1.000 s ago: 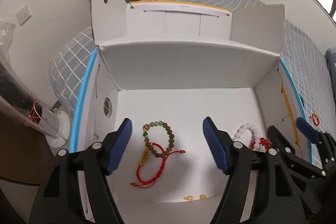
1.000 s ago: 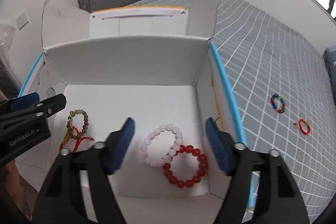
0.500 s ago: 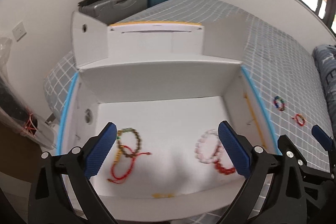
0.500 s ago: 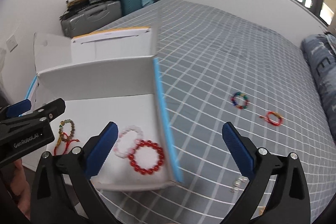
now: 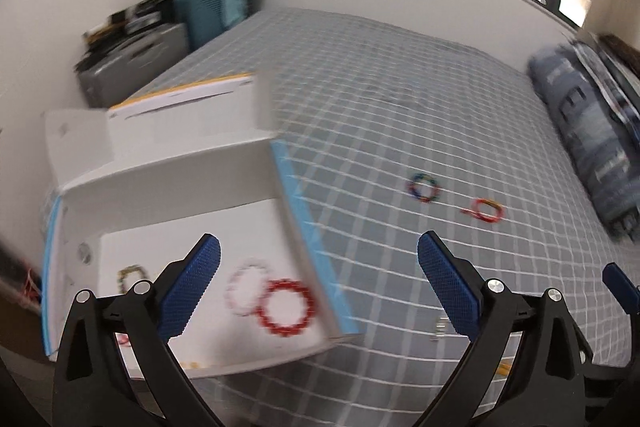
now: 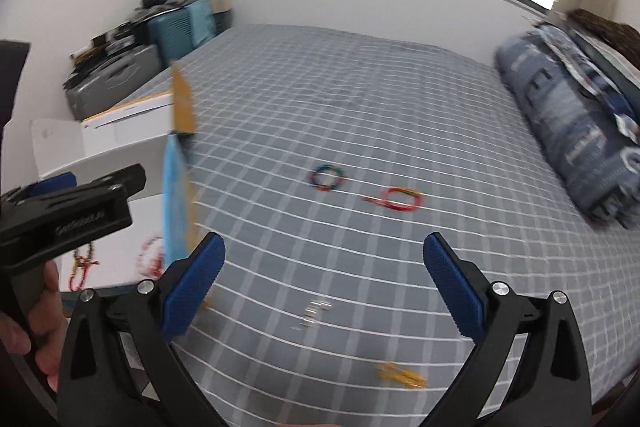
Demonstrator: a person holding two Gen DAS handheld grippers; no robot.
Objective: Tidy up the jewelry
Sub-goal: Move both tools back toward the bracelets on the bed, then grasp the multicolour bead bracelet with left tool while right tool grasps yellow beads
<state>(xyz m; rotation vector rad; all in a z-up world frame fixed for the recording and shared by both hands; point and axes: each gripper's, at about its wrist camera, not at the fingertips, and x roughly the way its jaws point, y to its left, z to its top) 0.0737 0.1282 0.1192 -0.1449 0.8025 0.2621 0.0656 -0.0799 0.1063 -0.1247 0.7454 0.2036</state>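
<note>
We hold our left claw and right claw wide apart, empty, above the bed. The multicolored bracelet and red bracelet lie mid-bed; the white box sits at its left edge.

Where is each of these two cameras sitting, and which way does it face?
Left wrist: on the left gripper, facing the white box and bed; its blue fingers show.
Right wrist: on the right gripper, facing the bed; the left hand shows.
Both see the multicolored bracelet and red bracelet.
</note>
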